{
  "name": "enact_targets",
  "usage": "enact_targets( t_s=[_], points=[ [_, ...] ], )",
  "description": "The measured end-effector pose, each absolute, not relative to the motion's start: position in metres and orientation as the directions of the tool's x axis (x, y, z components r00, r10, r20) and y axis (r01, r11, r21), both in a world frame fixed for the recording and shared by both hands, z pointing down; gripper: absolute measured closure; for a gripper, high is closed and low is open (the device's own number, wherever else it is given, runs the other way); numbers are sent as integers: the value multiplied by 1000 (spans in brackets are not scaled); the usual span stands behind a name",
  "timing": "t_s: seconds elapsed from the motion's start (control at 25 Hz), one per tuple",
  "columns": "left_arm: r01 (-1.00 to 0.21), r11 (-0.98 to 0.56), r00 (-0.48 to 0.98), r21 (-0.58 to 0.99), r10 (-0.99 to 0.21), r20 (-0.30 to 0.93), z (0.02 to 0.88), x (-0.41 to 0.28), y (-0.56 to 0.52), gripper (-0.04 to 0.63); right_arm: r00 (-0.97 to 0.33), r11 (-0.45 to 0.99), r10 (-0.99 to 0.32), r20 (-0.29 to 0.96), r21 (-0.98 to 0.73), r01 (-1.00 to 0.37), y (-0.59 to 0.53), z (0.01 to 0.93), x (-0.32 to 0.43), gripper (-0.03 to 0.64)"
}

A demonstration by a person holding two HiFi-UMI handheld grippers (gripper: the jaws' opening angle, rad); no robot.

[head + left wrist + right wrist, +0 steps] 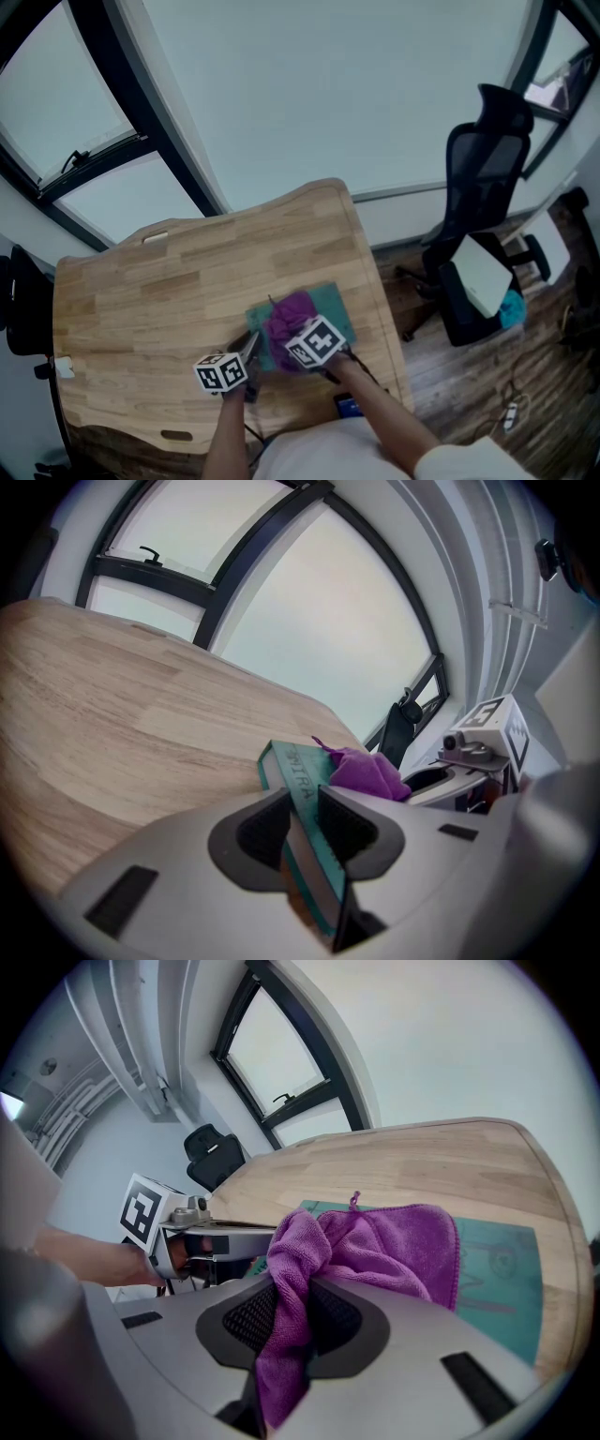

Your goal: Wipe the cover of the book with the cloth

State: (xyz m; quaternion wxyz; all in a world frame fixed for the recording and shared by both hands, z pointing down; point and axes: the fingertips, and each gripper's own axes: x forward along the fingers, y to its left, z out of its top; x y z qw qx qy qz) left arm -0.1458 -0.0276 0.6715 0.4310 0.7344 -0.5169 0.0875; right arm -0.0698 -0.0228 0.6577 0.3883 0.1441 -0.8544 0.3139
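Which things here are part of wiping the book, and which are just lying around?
In use: teal book, gripped by left gripper; purple cloth, gripped by right gripper; wooden table.
Lying about: black office chair; white object on its seat.

One book [330, 305], one cloth [291, 319], one table [187, 281], two grippers [302, 832] [291, 1321], two black chairs [483, 244] [211, 1152].

**Cloth pinched over the book**

The right gripper [291, 1321] has its jaws closed on a fold of the purple cloth [394, 1241]. The rest is spread across the teal book [497, 1269], near the wooden table's [422, 1166] edge. The left gripper [239, 1241] is at the book's left side.
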Motion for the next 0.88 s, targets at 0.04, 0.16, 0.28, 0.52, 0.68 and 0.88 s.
enact_targets(
  t_s=[0.04, 0.16, 0.28, 0.52, 0.68, 0.88],
  points=[
    [-835, -93, 450, 542, -684, 575, 672, -146, -28, 501, -656, 759, -4, 754, -425, -493, -24, 658, -68, 538],
    [-836, -95, 449, 540, -684, 575, 671, -146, -28, 502, -656, 754, -12, 755, -424, -502, -27, 658, -60, 538],
    [-836, -96, 449, 540, -684, 575, 672, -146, -28, 501, -658, 746, -17, 753, -429, -509, -30, 659, -53, 538],
    [-834, -95, 452, 544, -683, 573, 671, -146, -28, 501, -653, 735, -30, 757, -426, -528, -36, 659, -39, 537],
    [-834, -95, 452, 543, -682, 575, 671, -146, -28, 501, -651, 721, -36, 758, -432, -542, -43, 658, -22, 537],
    [-834, -97, 452, 543, -684, 573, 672, -146, -29, 501, -644, 697, -52, 763, -434, -571, -53, 659, 1, 537]
  ],
)
